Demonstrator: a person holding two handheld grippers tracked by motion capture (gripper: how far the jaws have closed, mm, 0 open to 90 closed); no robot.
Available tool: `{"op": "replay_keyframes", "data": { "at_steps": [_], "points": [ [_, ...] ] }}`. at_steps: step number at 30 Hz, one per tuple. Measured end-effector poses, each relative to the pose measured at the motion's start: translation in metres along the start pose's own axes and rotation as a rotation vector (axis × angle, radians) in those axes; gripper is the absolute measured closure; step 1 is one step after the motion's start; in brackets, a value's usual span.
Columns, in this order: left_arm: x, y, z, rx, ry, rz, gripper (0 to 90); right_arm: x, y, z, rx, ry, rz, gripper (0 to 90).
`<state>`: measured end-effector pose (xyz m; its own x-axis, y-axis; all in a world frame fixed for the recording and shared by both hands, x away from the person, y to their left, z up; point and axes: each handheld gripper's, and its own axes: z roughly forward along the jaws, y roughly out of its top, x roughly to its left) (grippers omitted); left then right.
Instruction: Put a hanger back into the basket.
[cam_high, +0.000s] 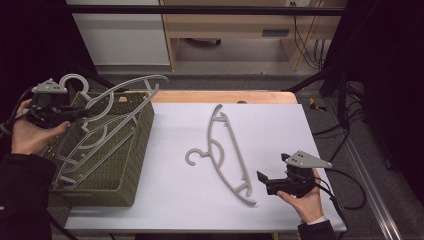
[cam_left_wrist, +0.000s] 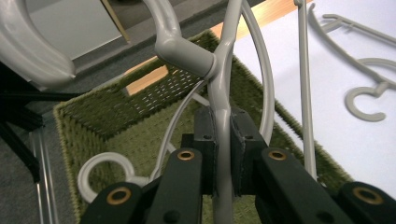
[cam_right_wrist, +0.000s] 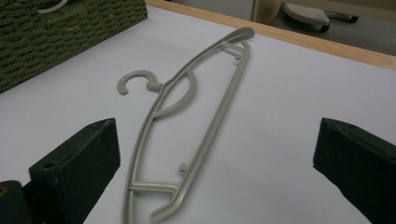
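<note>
Left gripper (cam_high: 75, 114) clamped a grey hanger (cam_high: 117, 107) above the basket (cam_high: 125, 170) at the tabletop's left edge. Right gripper (cam_high: 265, 181), jaws wide, faced the second hanger (cam_high: 227, 150) lying lengthwise front-to-back, just left.

My white table sheet (cam_high: 280, 130) is evenly and softly lit from above, while the room's sides fall to black. Shadows are faint and I see no glare. My left gripper's jaws and the hook (cam_left_wrist: 28, 46) nearest that camera blur.

Grey hangers (cam_high: 225, 152); olive-green woven basket (cam_high: 127, 167); white table (cam_high: 280, 130); black jaws.
</note>
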<state>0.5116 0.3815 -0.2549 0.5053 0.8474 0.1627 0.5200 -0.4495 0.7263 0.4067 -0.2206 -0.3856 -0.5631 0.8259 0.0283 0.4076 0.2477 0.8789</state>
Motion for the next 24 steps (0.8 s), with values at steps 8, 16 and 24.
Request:
{"op": "replay_keyframes", "data": {
  "at_steps": [8,16,24],
  "points": [
    [0.015,-0.012,0.005,0.016,0.013,-0.010,82.7,0.000,0.000,0.001,0.001,-0.002,0.002,1.3],
    [0.025,-0.025,0.006,0.031,0.033,-0.016,82.8,0.000,0.000,0.001,0.005,-0.003,0.002,1.4],
    [0.037,-0.036,0.014,0.062,0.050,-0.028,82.8,0.000,-0.001,0.003,0.016,-0.005,-0.004,1.4]
  ]
}}
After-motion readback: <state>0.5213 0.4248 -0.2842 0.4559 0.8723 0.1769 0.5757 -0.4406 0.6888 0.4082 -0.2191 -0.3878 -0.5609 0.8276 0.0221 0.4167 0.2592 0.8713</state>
